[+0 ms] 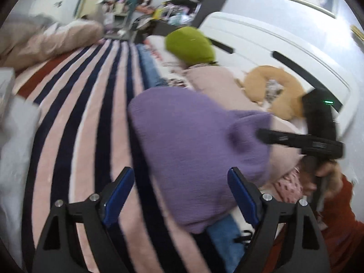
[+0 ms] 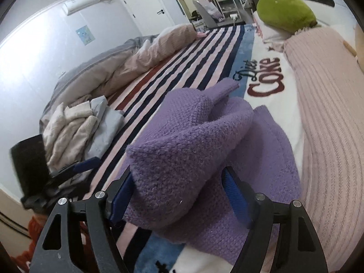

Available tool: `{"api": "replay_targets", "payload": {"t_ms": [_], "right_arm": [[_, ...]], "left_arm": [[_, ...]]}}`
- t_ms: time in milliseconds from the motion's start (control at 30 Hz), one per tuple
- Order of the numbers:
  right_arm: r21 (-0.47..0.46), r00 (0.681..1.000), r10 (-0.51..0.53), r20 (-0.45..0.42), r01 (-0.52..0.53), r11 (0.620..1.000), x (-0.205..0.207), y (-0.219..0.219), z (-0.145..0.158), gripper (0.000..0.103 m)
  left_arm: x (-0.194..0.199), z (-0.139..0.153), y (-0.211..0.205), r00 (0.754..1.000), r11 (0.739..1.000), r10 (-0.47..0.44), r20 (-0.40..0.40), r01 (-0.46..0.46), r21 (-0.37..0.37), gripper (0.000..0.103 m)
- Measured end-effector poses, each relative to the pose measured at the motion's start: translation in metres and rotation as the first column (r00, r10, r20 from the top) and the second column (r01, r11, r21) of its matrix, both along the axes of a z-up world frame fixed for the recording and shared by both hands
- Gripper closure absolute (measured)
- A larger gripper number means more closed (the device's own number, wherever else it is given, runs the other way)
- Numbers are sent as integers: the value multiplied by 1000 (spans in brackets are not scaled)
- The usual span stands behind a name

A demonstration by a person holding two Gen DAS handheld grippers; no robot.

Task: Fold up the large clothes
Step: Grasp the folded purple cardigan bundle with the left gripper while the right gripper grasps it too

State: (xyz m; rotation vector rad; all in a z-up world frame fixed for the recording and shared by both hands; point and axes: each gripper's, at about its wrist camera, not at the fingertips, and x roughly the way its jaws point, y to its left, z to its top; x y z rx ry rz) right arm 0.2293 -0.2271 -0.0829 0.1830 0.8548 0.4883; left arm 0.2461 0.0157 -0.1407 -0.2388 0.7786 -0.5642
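Observation:
A purple knit sweater [image 1: 195,145] lies bunched on the striped blanket [image 1: 91,118] of a bed. My left gripper [image 1: 182,193] is open and empty, its jaws wide apart just in front of the sweater's near edge. In the right wrist view the sweater [image 2: 188,141] rises in a fold between the jaws of my right gripper [image 2: 179,195], which stand fairly wide with the thick knit bunched between them; whether they clamp it is unclear. The right gripper also shows in the left wrist view [image 1: 302,141], side-on at the sweater's right.
A pink knit garment [image 2: 329,113] lies to the right of the sweater. A green cushion [image 2: 284,11] and a tan neck pillow [image 1: 273,88] sit near the white headboard [image 1: 273,45]. Folded pale clothes [image 2: 79,127] and a rumpled duvet [image 2: 113,63] lie at the left.

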Motion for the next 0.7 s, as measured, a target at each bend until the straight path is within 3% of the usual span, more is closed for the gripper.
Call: {"api": "replay_targets", "payload": {"t_ms": [133,333,367,433,467,600,700], "right_arm": [[-85,997,27,68,-21,996,-5,22,12,30],[-131,998,9,59,-1,991,5,45,6,31],[-142,997,-2,79,13,990,6,47,6,52],[-194,991,-17,133,43,980,5,49,11,83],[-200,984,-24,174,59,978,1,47,16,90],[-163,966,-78,246,120,979,-19,19,38,94],[-149,957,-121,262,164,975,-35,-12,43,95]], "left_arm": [[17,-26,4,995,999,24,-95,-28,-43,22],[22,-39,-4,993,995,6,-119,-18,-97,22],[24,-40,-5,993,995,5,-121,-18,-99,22],[24,-39,-5,993,993,5,-122,-19,-113,22],[24,-38,-3,993,992,1,-122,-16,-124,22],[21,-20,-7,994,984,-56,-91,39,-171,20],[20,-7,-21,991,976,-115,-75,98,-196,8]]}}
